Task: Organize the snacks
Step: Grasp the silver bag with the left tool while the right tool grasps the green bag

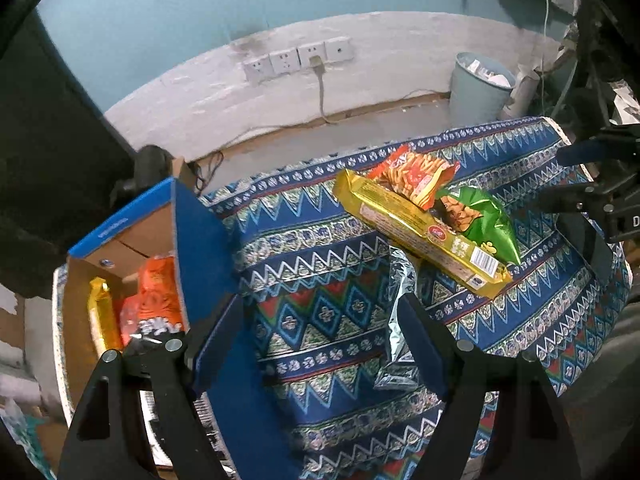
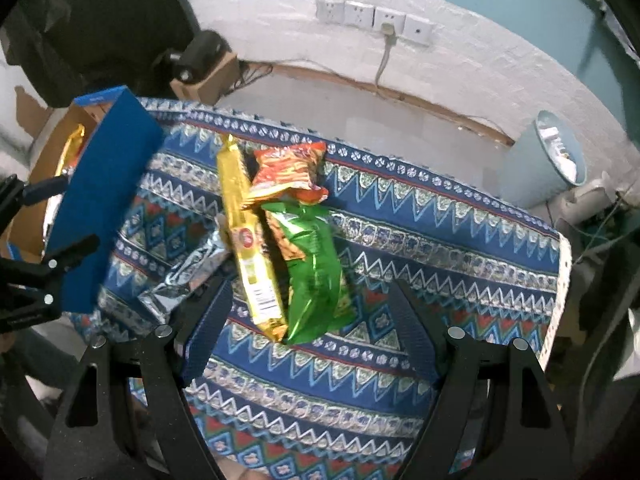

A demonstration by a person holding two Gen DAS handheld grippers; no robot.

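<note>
A heap of snacks lies on the patterned cloth point(image 2: 400, 240): a long gold packet point(image 2: 248, 240), an orange-red bag point(image 2: 288, 176) and a green bag point(image 2: 312, 264), with a silver packet point(image 2: 188, 272) beside them. My right gripper point(image 2: 312, 332) hangs open just above the near ends of the green and gold packs, its pads clear of them. My left gripper point(image 1: 320, 344) is open over bare cloth, and the silver packet point(image 1: 398, 320) lies by its right finger. At the left, an open blue box point(image 1: 200, 248) holds a gold packet point(image 1: 100, 312) and an orange bag point(image 1: 156, 300).
Behind the table, a pale bin point(image 1: 476, 88) stands on the floor under a wall with sockets point(image 1: 300, 58) and a plugged cable. A dark cabinet point(image 1: 48, 140) rises at the left. The table edge point(image 2: 560, 280) runs down the right.
</note>
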